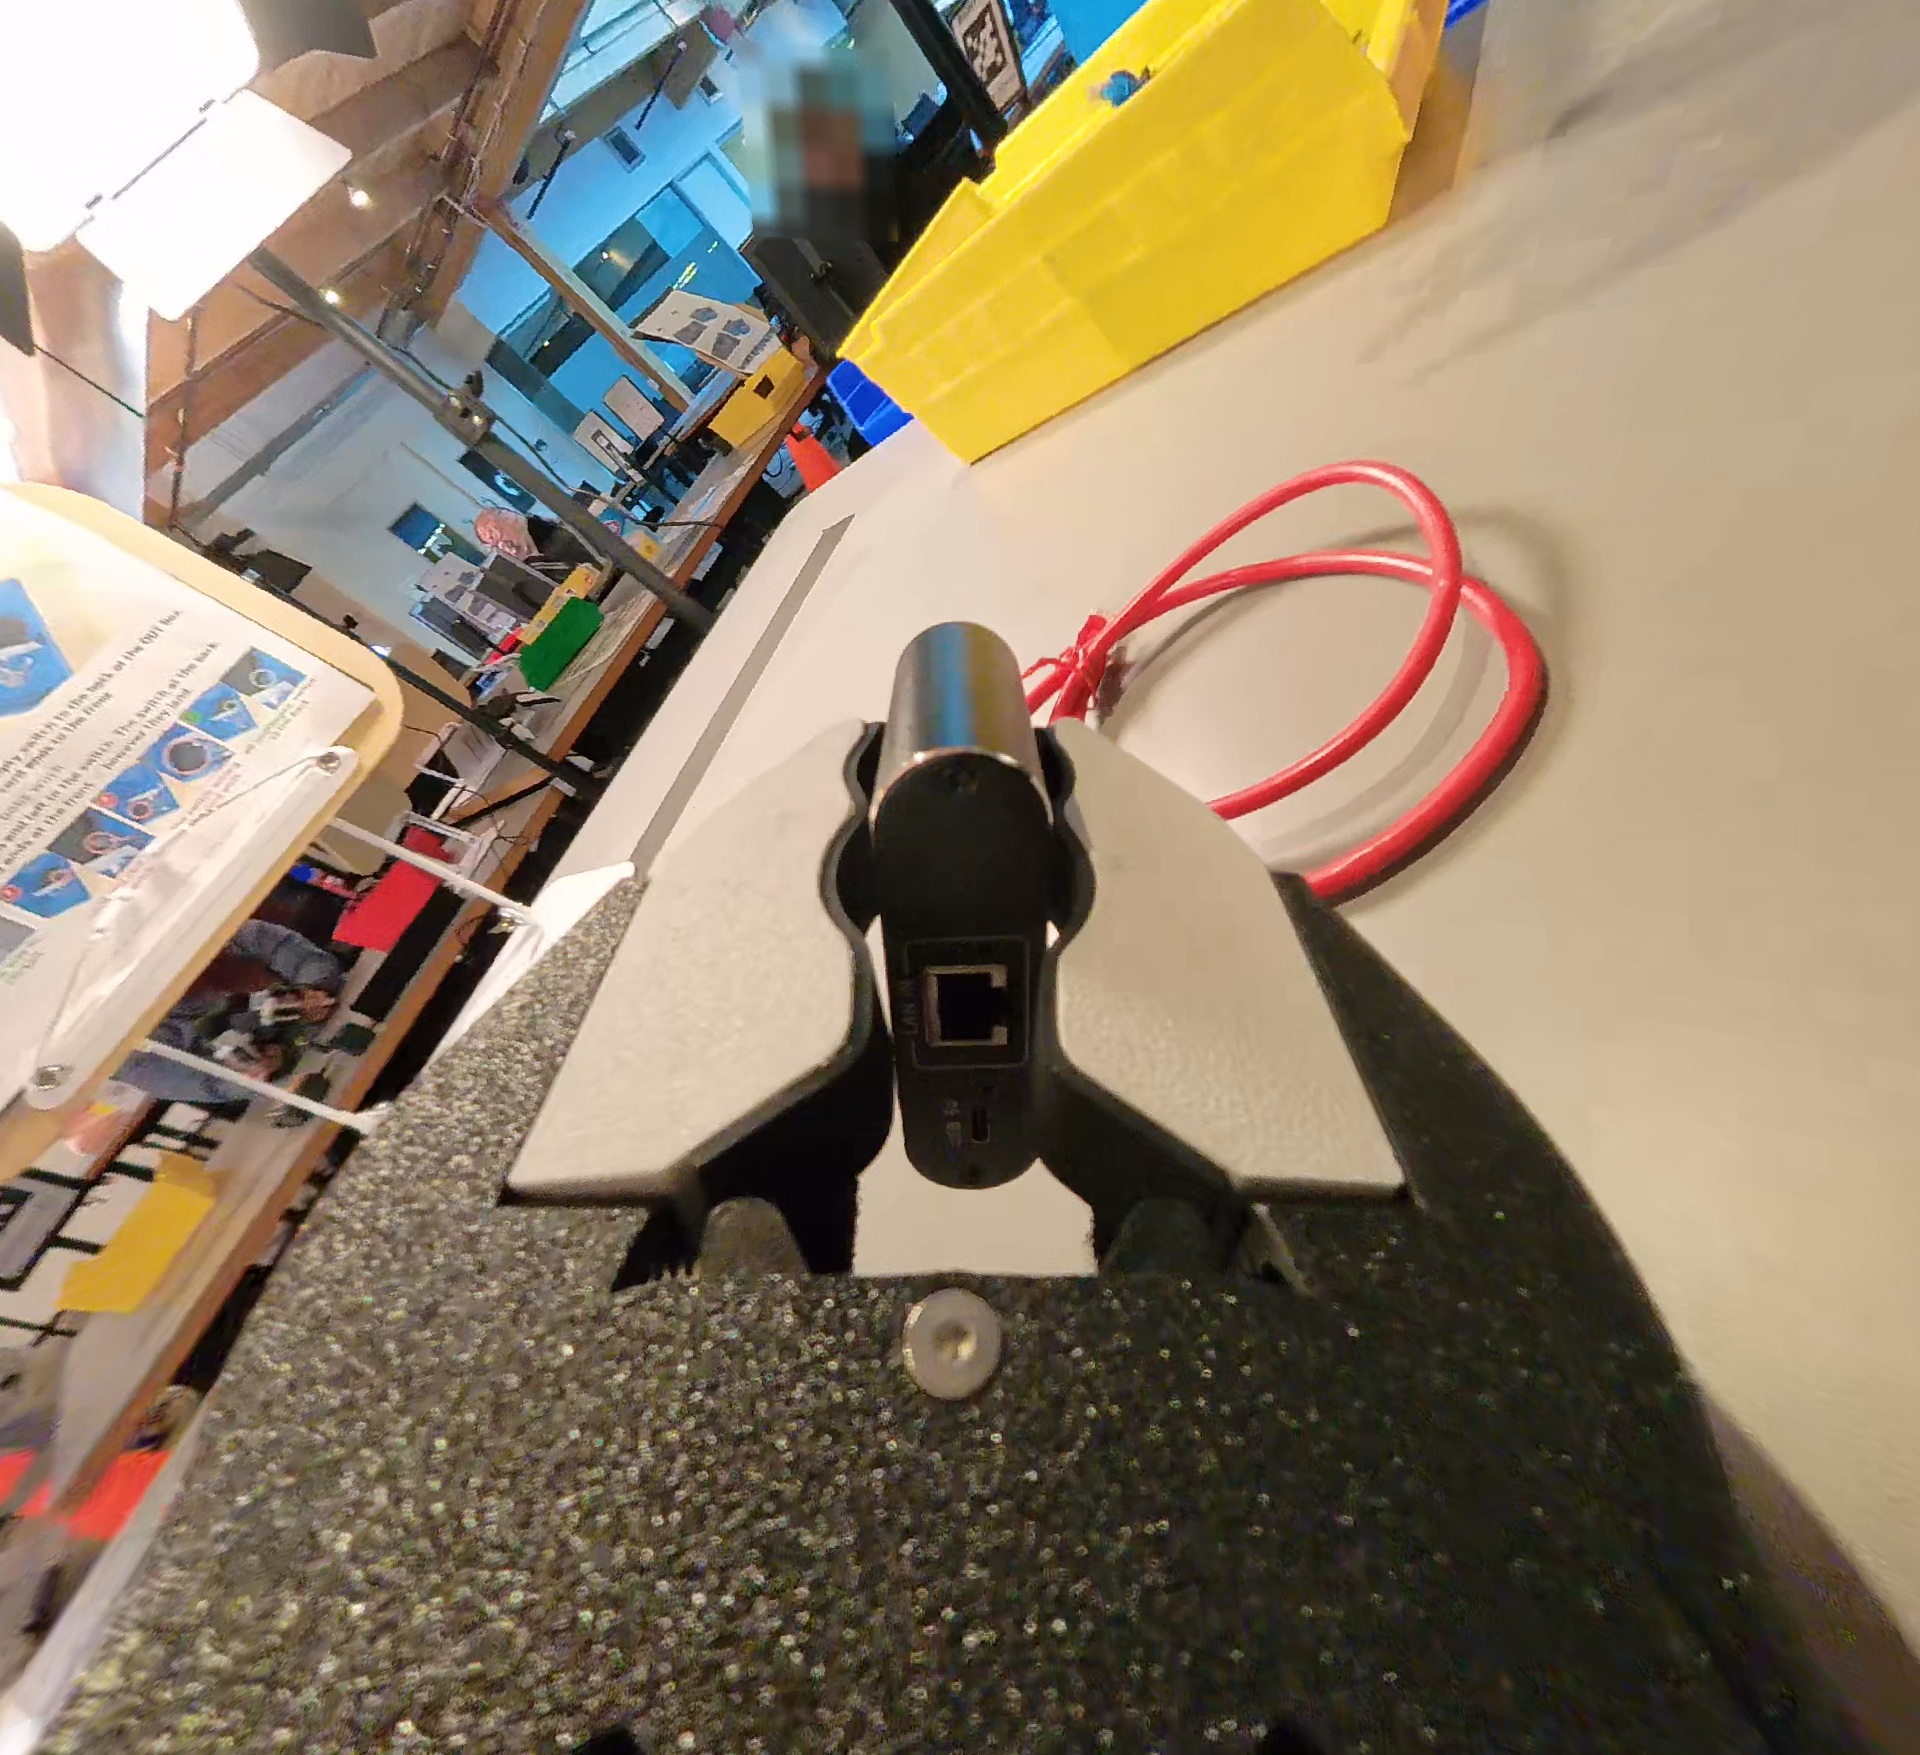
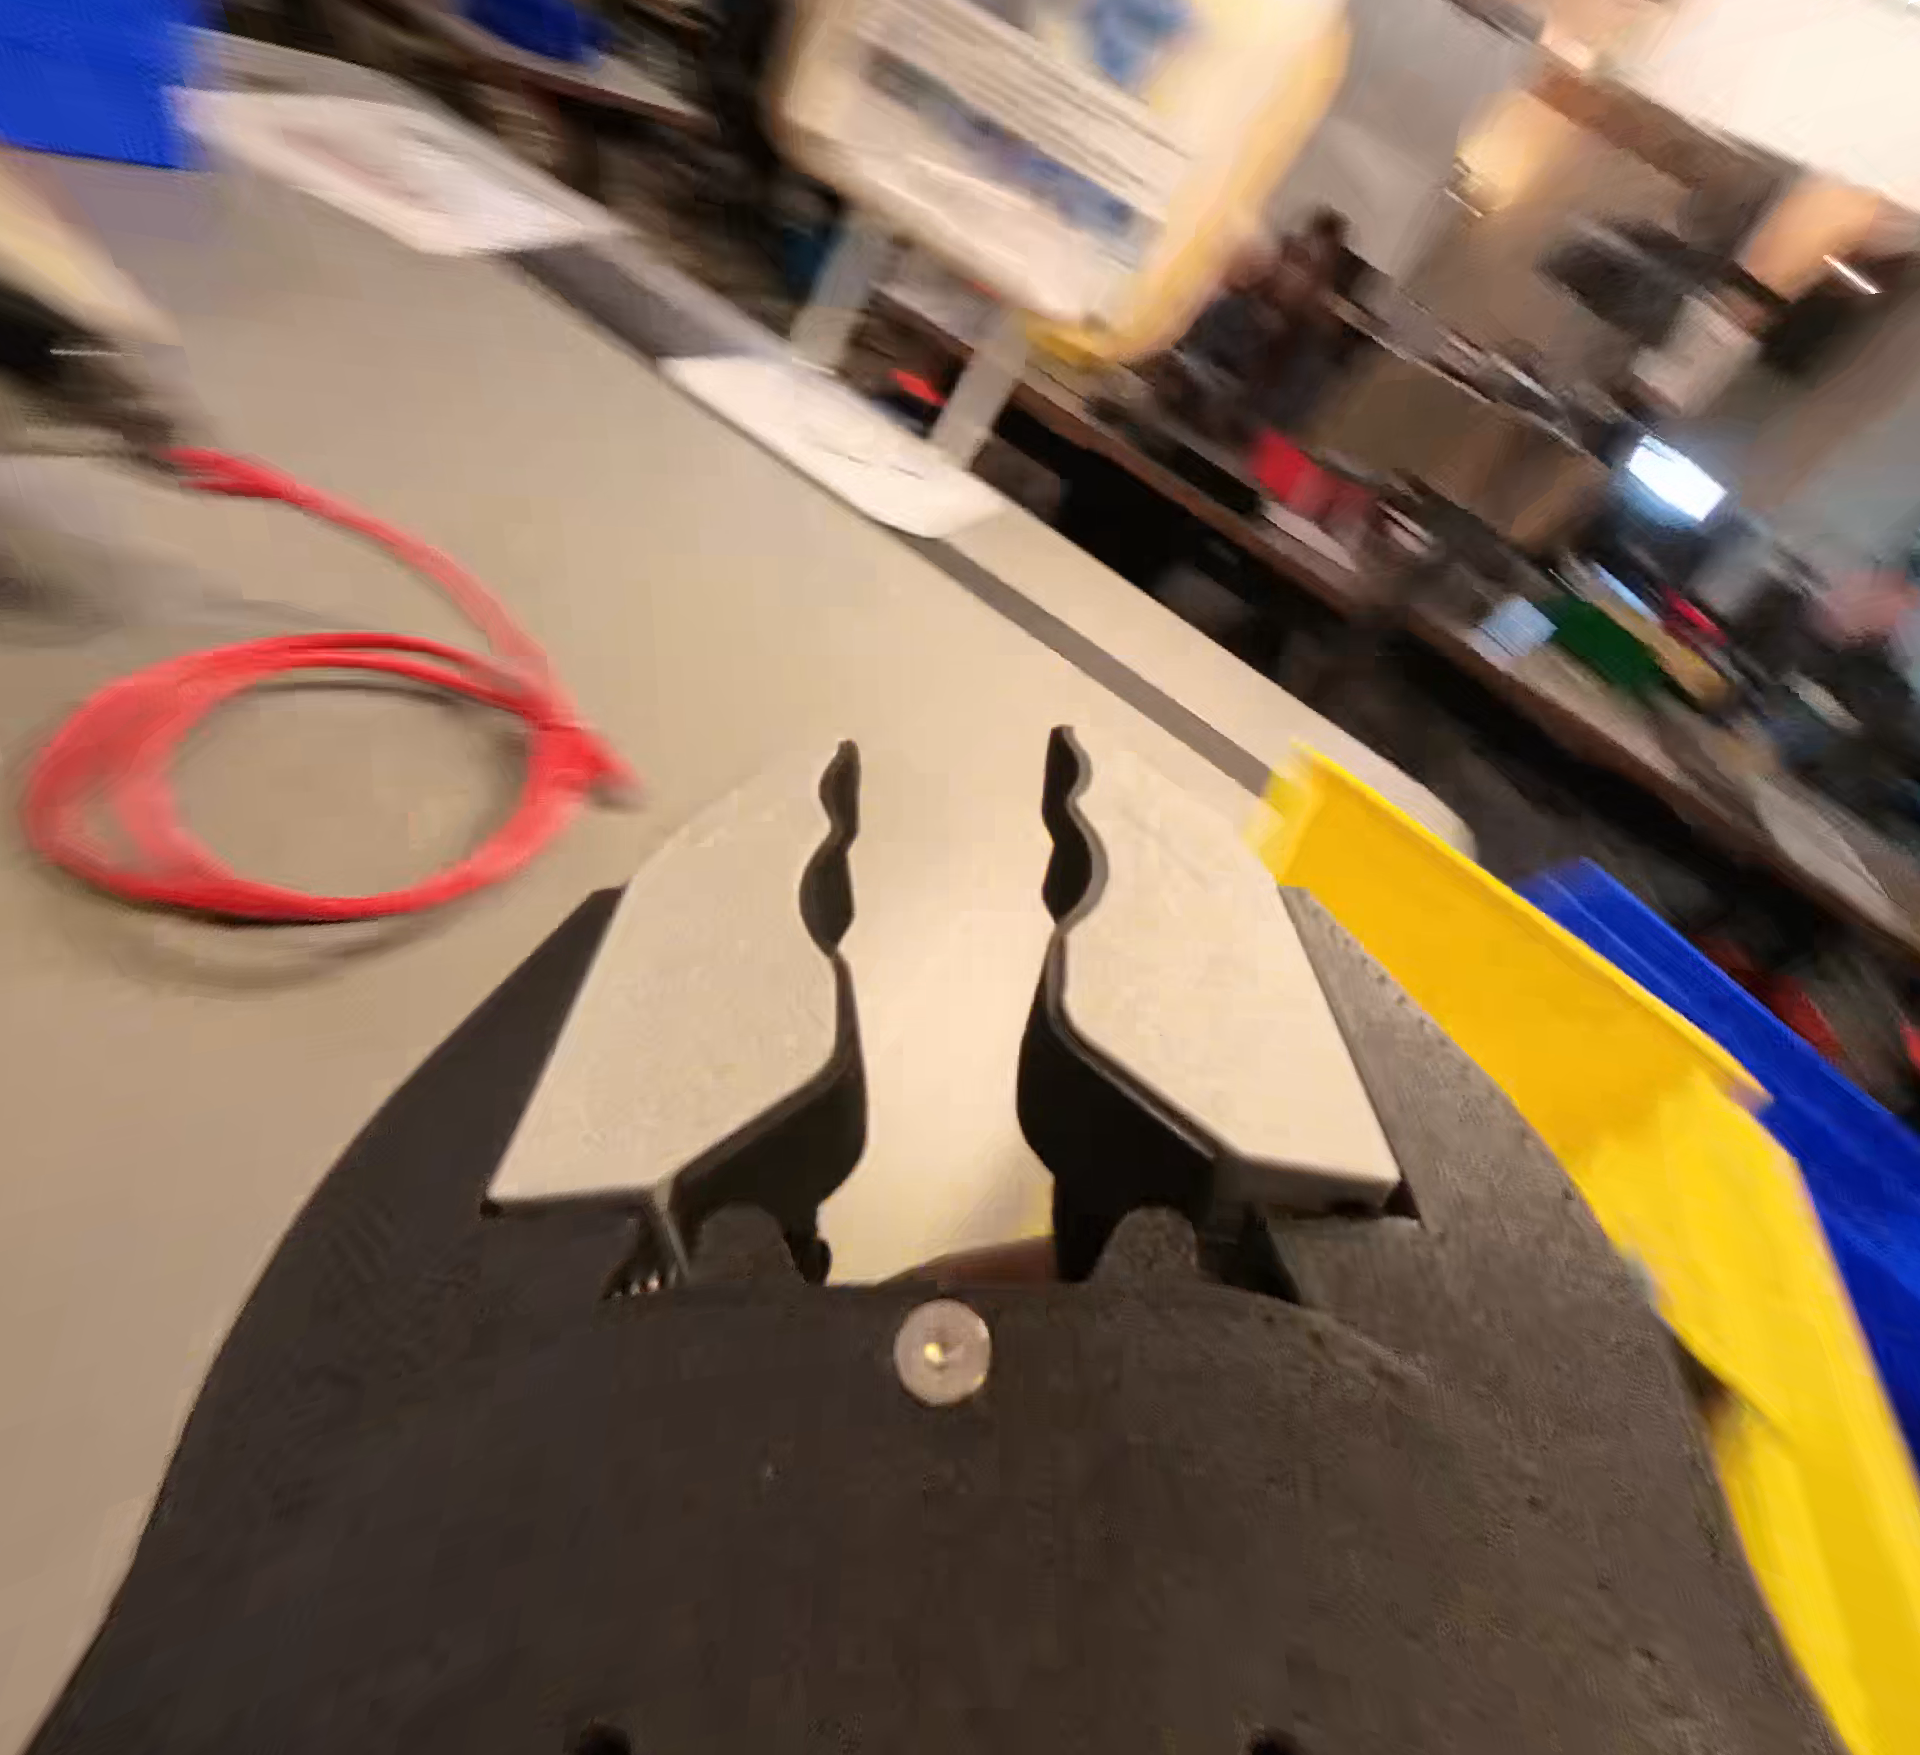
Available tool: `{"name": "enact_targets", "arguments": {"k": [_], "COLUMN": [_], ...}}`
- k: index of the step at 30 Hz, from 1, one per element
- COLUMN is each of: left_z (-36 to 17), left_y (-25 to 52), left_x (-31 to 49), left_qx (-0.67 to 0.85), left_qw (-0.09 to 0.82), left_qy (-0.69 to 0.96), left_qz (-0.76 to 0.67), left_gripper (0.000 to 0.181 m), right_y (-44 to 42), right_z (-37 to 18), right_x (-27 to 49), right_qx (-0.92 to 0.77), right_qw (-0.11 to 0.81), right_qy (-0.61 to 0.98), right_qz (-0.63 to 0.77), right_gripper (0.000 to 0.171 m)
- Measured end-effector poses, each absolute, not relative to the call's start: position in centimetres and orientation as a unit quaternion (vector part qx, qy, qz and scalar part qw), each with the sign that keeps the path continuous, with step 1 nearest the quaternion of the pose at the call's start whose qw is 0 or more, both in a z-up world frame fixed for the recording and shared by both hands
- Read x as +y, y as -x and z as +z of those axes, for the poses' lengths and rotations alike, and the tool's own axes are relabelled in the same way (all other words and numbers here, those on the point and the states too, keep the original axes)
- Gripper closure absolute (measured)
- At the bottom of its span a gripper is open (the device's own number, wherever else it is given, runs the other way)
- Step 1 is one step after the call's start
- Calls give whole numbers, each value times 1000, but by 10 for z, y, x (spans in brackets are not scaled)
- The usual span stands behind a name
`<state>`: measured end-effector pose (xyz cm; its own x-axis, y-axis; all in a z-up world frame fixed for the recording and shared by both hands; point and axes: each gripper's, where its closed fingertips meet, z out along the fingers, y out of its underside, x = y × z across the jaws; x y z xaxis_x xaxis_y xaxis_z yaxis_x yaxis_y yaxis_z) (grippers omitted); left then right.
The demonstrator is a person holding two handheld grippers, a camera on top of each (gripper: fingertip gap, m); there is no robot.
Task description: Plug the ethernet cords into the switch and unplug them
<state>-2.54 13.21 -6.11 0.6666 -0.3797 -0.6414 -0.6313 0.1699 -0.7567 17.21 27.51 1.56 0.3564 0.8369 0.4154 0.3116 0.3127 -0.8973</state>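
The switch [image 1: 961,926] sits between the left gripper's [image 1: 958,770] fingers; the coiled ethernet cord [image 1: 1403,666] lies on the table [image 1: 1662,562] beyond, bins [image 1: 1195,199] behind it.

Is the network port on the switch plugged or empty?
Empty. The left hand-held gripper holds the black switch with its port facing the camera, nothing in it; the red ethernet cord lies coiled on the table.

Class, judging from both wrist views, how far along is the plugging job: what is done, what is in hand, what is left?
Done: the left gripper has the black switch clamped, and its ethernet port faces the camera, empty. In hand: the right gripper is open and holds nothing. Left: the coiled red ethernet cord lies on the grey table, unplugged; plugging and unplugging remain.
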Motion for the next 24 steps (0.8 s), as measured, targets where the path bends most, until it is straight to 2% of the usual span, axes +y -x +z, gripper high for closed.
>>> {"name": "enact_targets", "arguments": {"k": [4, 8, 10, 13, 19, 24], "left_z": [-60, -58, -58, -59, -61, -62], "left_y": [23, 15, 8, -6, -17, -18], "left_x": [127, 119, 115, 108, 100, 98], "left_qx": [392, 399, 409, 428, 441, 444], "left_qw": [658, 662, 662, 659, 656, 652], "left_qy": [642, 634, 627, 611, 599, 599], "left_qz": [44, -15, -44, -94, -130, -136], "left_gripper": [153, 153, 153, 153, 153, 153], "right_y": [-62, 5, 17, 20, 14, 13], "right_z": [-38, -82, -91, -97, -104, -106], "right_x": [176, 140, 129, 123, 110, 106], "right_qx": [-692, -757, -769, -776, -779, -780], "right_qw": [540, 486, 473, 482, 484, 485], "right_qy": [421, 385, 380, 366, 352, 347], "right_qz": [228, 204, 203, 175, 189, 191], "right_gripper": [133, 118, 118, 123, 148, 150]}}
